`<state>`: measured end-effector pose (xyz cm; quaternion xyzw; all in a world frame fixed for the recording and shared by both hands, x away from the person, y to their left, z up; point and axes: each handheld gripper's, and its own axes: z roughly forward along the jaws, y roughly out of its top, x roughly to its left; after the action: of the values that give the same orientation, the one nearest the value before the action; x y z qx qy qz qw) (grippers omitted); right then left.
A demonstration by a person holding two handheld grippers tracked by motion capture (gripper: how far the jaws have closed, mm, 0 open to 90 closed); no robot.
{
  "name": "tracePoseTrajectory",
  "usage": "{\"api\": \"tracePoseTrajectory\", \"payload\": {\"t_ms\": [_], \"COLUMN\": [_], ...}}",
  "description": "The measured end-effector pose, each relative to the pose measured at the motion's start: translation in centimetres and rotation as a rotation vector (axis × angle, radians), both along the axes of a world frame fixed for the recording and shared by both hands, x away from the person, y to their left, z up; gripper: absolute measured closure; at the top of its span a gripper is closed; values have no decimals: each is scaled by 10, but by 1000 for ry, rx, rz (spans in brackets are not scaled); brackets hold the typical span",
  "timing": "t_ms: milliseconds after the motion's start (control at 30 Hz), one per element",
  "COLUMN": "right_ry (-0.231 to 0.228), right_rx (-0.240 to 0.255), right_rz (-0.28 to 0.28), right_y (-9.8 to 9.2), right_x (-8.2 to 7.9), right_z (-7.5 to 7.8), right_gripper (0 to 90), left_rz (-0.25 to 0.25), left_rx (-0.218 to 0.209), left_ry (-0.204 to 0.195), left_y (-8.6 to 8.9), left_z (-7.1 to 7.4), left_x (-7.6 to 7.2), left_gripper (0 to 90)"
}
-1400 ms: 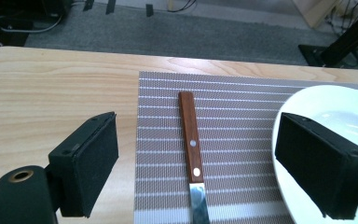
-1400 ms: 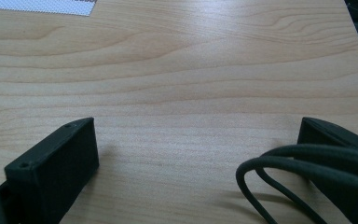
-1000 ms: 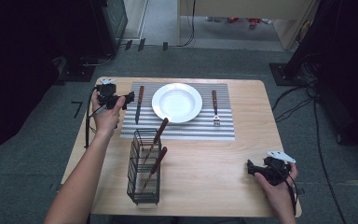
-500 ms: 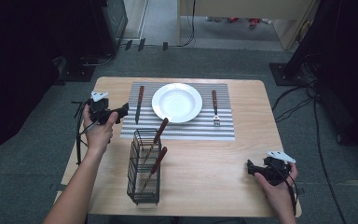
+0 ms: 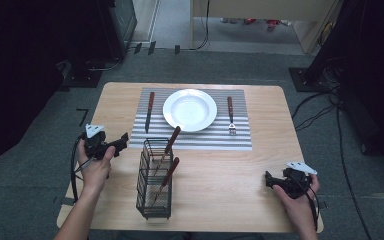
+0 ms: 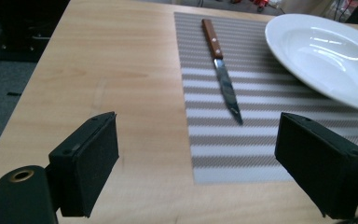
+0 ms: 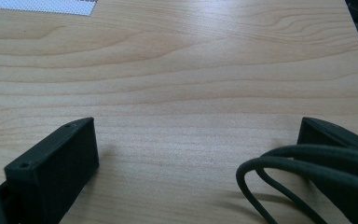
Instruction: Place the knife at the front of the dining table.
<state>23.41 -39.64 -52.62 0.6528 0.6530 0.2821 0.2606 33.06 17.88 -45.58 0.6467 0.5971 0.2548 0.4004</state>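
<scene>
A wooden-handled knife (image 5: 149, 111) lies on the striped placemat (image 5: 200, 140), left of the white plate (image 5: 190, 110); a fork (image 5: 230, 116) lies to the plate's right. My left gripper (image 5: 122, 143) hovers by the table's left edge, beside the wire cutlery basket (image 5: 155, 177), pointing right. In the left gripper view its jaws (image 6: 196, 172) stand wide open and hold nothing, with the knife (image 6: 223, 77) and plate (image 6: 326, 51) ahead of them. My right gripper (image 5: 270, 180) rests at the near right corner, open over bare wood (image 7: 196, 163).
The basket holds two wooden-handled utensils (image 5: 169, 167) leaning to the right. A cable loop (image 7: 279, 177) lies by the right jaw in the right gripper view. The wooden table (image 5: 260, 165) is bare between the basket and the right hand. Cables run over the floor on the right.
My left hand has drawn back from beside the knife toward the near left edge of the table and sunk a little, jaws still open. The right hand has kept still.
</scene>
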Motion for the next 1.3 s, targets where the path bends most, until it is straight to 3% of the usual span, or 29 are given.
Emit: {"api": "tracePoseTrajectory", "payload": {"t_ms": [200, 433, 500, 633, 700, 800, 900, 1067, 1167, 1300], "right_ry": [-1, 1, 1, 1, 1, 1, 1, 1, 1, 1], "right_rx": [0, 1, 1, 1, 1, 1, 0, 0, 1, 0], "right_rz": [0, -1, -1, -1, -1, -1, -1, -1, -1, -1], "right_y": [0, 0, 0, 0, 0, 0, 0, 0, 0, 0], "right_x": [0, 0, 0, 0, 0, 0, 0, 0, 0, 0], "right_z": [0, 0, 0, 0, 0, 0, 0, 0, 0, 0], "right_gripper": [0, 0, 0, 0, 0, 0, 0, 0, 0, 0], "left_rz": [8, 25, 35, 50, 56, 48, 49, 24, 8, -1], "left_rx": [26, 45, 68, 65, 91, 98, 161, 165, 191, 176], "left_ry": [31, 53, 54, 67, 72, 92, 96, 130, 124, 132], "left_y": [11, 23, 27, 34, 34, 33, 31, 22, 16, 15], "left_z": [-20, -30, -33, -38, -42, -48, -53, -62, -62, -62], "left_x": [-29, -58, -64, -72, -76, -78, -76, -74, -73, -71], "left_gripper": [137, 137, 137, 137, 137, 137, 137, 137, 137, 136]}}
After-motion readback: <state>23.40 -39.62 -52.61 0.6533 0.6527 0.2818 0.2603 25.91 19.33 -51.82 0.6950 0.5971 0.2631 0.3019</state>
